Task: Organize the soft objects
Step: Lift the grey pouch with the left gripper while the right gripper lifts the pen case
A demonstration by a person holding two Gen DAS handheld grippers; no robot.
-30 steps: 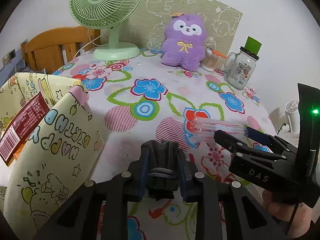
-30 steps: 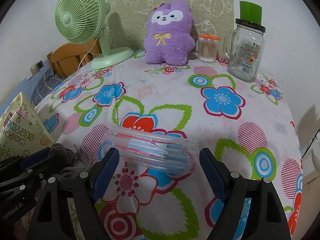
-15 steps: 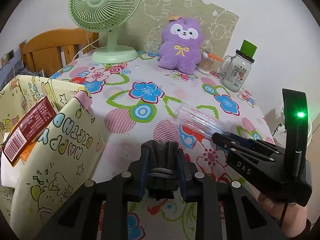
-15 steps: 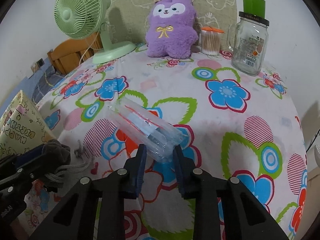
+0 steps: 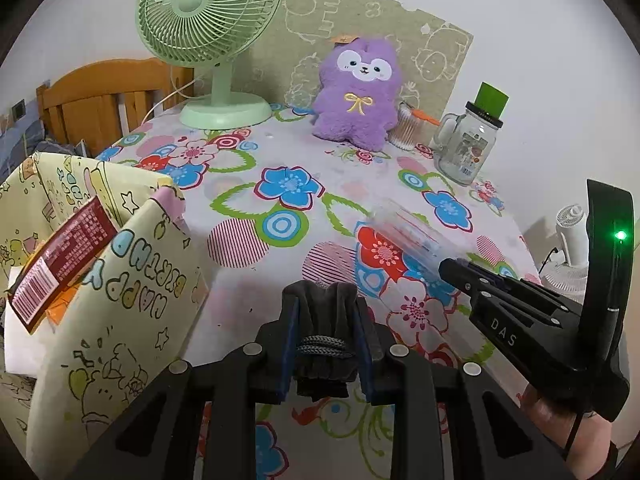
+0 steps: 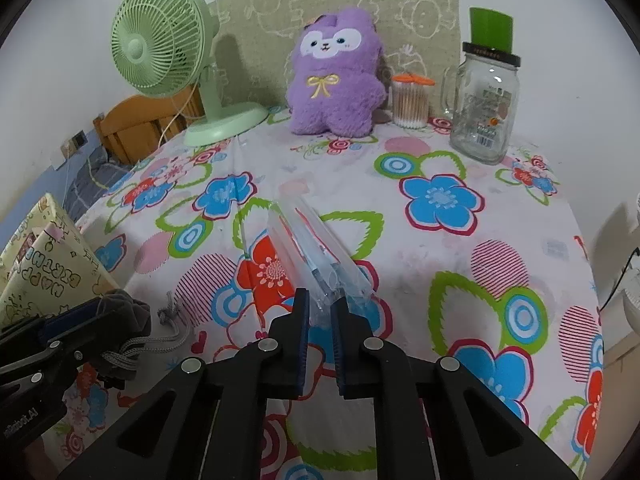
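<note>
1. On the flowered table (image 6: 440, 168), the right gripper (image 6: 320, 304) pinches the near end of a clear pouch (image 6: 316, 248), its blue pads pressed onto the plastic from both sides.
2. The pouch runs away from the jaws toward the table's middle, lying over a red flower print; thin items show through it, too blurred to name.
3. In the left wrist view the same pouch (image 5: 404, 232) shows as a faint clear strip ahead of the right gripper (image 5: 452, 270), which enters from the right with a hand (image 5: 560, 412) under it and a green light (image 5: 620, 235) lit on its back.
4. The left gripper (image 5: 324, 320) is clamped on a dark grey cloth bag (image 5: 322, 312); a grey cord (image 5: 320, 348) crosses the bunched fabric between the pads.
5. From the right wrist view the bag (image 6: 128, 312) sits at the lower left, near the table's edge, with its cord (image 6: 176, 328) trailing onto the cloth.
6. A yellow "Happy Birthday" gift bag (image 5: 120, 300) stands open just left of the left gripper, a red packet (image 5: 60, 256) sticking out of it.
7. At the far side stand a green fan (image 6: 160, 44), a purple plush (image 6: 336, 76), a cotton swab tub (image 6: 410, 100) and a glass jar (image 6: 486, 100), all well apart from both grippers.
</note>
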